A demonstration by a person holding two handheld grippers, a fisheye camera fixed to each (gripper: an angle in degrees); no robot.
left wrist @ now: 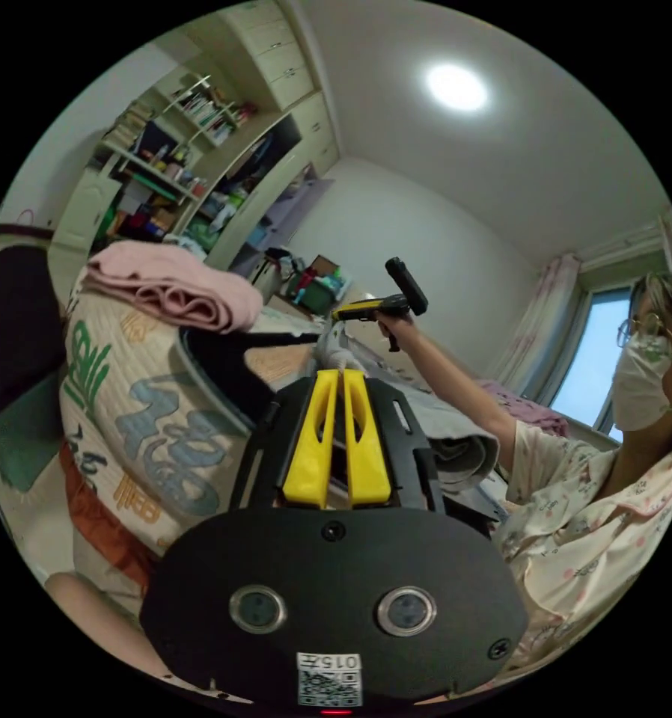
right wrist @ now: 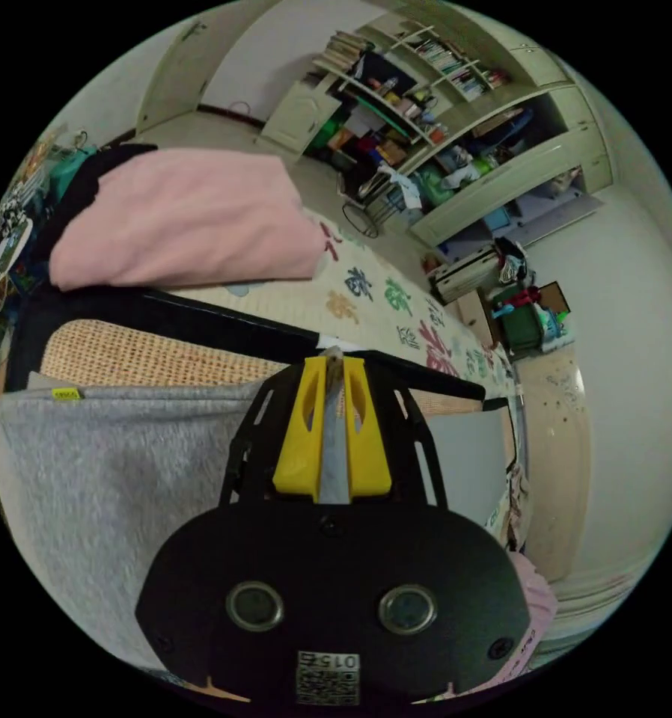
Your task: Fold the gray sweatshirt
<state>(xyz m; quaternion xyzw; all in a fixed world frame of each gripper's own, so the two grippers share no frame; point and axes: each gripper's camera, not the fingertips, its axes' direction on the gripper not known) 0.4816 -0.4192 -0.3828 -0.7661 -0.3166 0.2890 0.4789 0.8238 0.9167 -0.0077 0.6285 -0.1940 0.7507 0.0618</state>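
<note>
Right gripper view has the right tongs [right wrist: 334, 366] pressed together on a fold of the gray sweatshirt [right wrist: 104, 479], a strip of gray cloth showing between the yellow jaws. Its cloth spreads flat away from the tongs, its straight edge with a small yellow tag [right wrist: 66, 393] lying along a woven mat [right wrist: 149, 359]. Left gripper view has the left tongs [left wrist: 341, 372] nearly closed, pinching pale gray cloth at the tips. A hand [left wrist: 396, 318] holds the other tongs beyond.

Light: ceiling lamp [left wrist: 456, 87], glaring; dim daylight at window [left wrist: 584, 366].
Shadows: soft.
Edges: heavy fisheye bending, black corners.
</note>
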